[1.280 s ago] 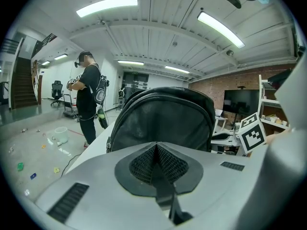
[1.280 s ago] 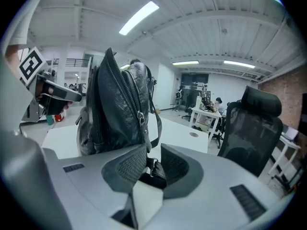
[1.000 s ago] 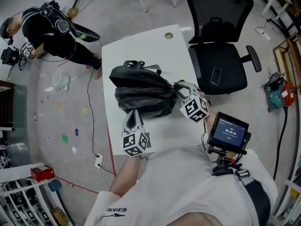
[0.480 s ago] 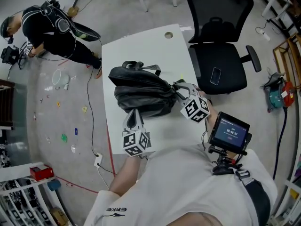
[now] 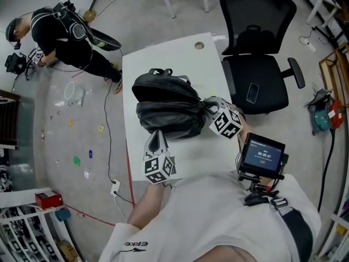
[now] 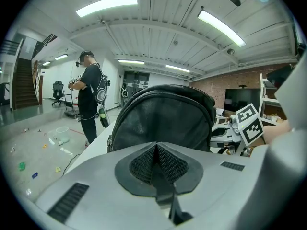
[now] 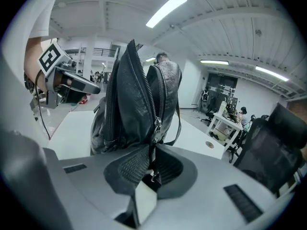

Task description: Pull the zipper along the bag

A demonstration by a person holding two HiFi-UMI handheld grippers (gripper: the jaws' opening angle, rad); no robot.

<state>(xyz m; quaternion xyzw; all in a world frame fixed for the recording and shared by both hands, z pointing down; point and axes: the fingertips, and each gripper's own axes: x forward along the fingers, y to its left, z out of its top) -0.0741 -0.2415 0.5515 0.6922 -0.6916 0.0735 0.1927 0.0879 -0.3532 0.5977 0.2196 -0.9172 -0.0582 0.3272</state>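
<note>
– On the white table point(image 5: 180, 53) in front of me, where does the bag lie?
– Your black bag point(image 5: 166, 105) lies across the middle of that table. Its straps point toward the far side and its long near edge faces your chest.
– What is my right gripper doing?
– Your right gripper point(image 5: 210, 103) sits at the bag's right end. In the right gripper view its jaws are pinched on the zipper pull point(image 7: 154, 128), which hangs from the slider down between the pads. From there the zipper point(image 7: 144, 75) runs up along the ridge of the bag.
– And my left one?
– Your left gripper point(image 5: 156, 137) is at the bag's near-left edge. Its tip is touching the leather or just beside it; the head view does not settle which. In the left gripper view the jaws are pressed together with nothing showing between them, and the bag's rounded end fills the view just beyond.
– What else is around me?
– A black office chair point(image 5: 256, 75) stands just beside the table's right side. A person in black point(image 5: 65, 37) bends over the floor at the far left, well apart from the table.
</note>
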